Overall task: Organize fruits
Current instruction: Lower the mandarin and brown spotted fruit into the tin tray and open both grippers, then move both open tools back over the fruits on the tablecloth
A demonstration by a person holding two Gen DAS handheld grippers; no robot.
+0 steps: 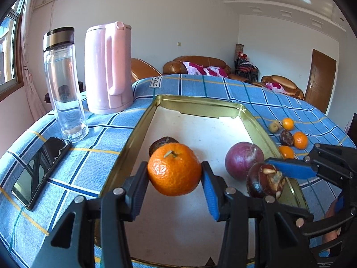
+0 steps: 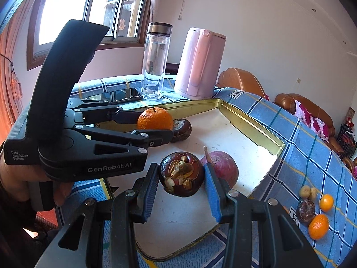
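Going left to right in the left wrist view, a dark phone (image 1: 41,172) is lying near the tabletop's (image 1: 93,134) near-left edge, with a clear glass bottle (image 1: 63,84) and a pink kettle (image 1: 108,69) standing behind it, both just outside the gold tin tray's (image 1: 131,138) left rim. The left gripper (image 1: 175,176) is hovering over the tray's left half, its fingers (image 1: 209,192) clamping a tangerine (image 1: 174,168) that is hanging clear of the white floor. A dark mangosteen (image 1: 161,143) is sitting just behind it inside the tray. The middle and far end of the tray are lying open. Further right, a purple round fruit (image 1: 242,159) is resting near the tray's right rim. The right gripper (image 2: 181,182) is holding a second mangosteen (image 2: 181,174), its fingers (image 2: 213,192) pressing on both sides, over the tray's near right part, just beside the purple fruit. Outside the right rim, on the blue checked cloth, loose fruits (image 1: 287,137) are waiting in a small cluster: tangerines, another dark mangosteen and pale yellowish ones, well apart from the tabletop's edge.
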